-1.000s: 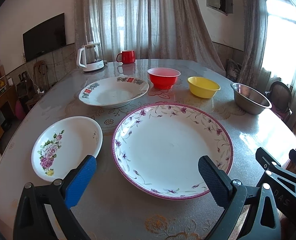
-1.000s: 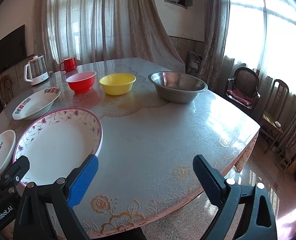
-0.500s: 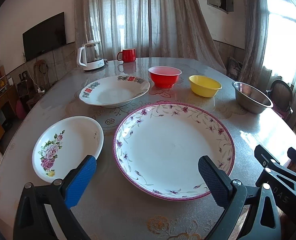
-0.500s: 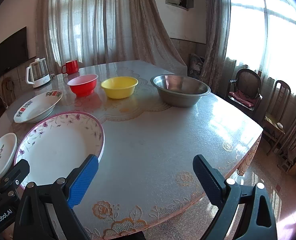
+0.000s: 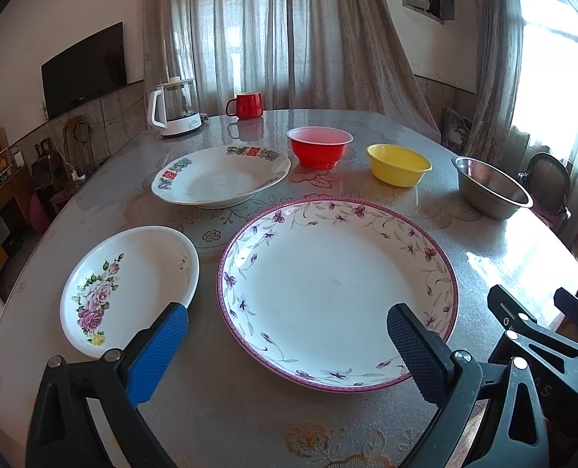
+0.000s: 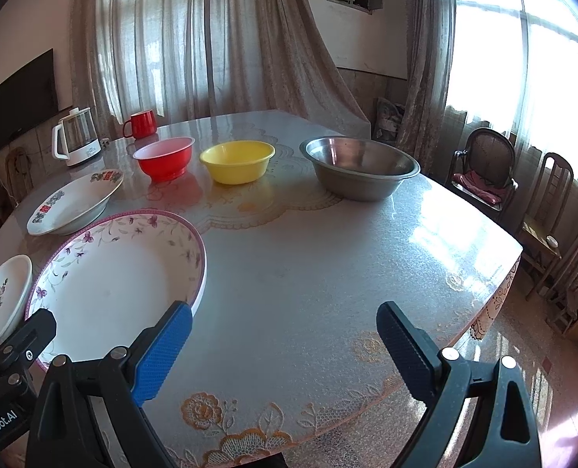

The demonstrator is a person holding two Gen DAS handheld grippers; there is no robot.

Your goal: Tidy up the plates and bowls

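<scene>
Fingers spread wide on the left gripper (image 5: 287,341), nothing held, and the right gripper (image 6: 285,335) likewise. Big floral purple-rimmed plate (image 5: 337,286) sits dead ahead; small rose-print plate (image 5: 131,286) at ten o'clock. Best pinch its near rim squarely, lifting level.

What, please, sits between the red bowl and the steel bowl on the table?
The yellow bowl sits between the red bowl and the steel bowl; the right wrist view shows it.
</scene>
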